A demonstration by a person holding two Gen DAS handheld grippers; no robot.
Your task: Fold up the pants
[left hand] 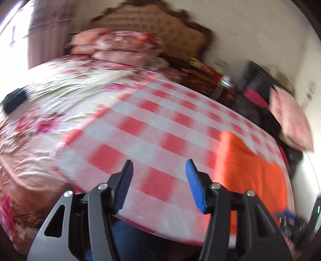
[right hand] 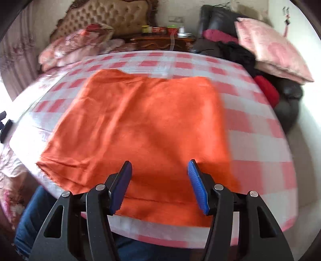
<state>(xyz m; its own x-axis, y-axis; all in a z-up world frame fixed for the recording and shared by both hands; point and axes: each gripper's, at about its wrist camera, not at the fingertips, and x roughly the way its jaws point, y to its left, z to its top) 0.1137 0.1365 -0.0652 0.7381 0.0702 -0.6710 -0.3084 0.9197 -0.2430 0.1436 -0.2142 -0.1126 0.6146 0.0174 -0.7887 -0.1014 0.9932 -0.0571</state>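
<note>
Orange pants (right hand: 144, 124) lie folded into a flat, roughly square stack on a red-and-white checked cloth (right hand: 260, 140). My right gripper (right hand: 159, 166) hovers open above the near edge of the stack, nothing between its blue pads. In the blurred left wrist view the pants (left hand: 250, 172) show at the right, and my left gripper (left hand: 159, 166) stands open over bare checked cloth (left hand: 140, 128) to their left, holding nothing. The right gripper's tip (left hand: 286, 214) shows faintly at the lower right of that view.
A floral bedspread (left hand: 50, 104) lies left of the checked cloth. Pillows (right hand: 80, 46) and a tufted headboard (right hand: 108, 18) stand behind. A wooden nightstand (right hand: 162, 42) carries small items. A dark sofa (right hand: 230, 40) with a pink cushion (right hand: 274, 50) is at the right. A person's jeans-clad legs (right hand: 36, 216) are below.
</note>
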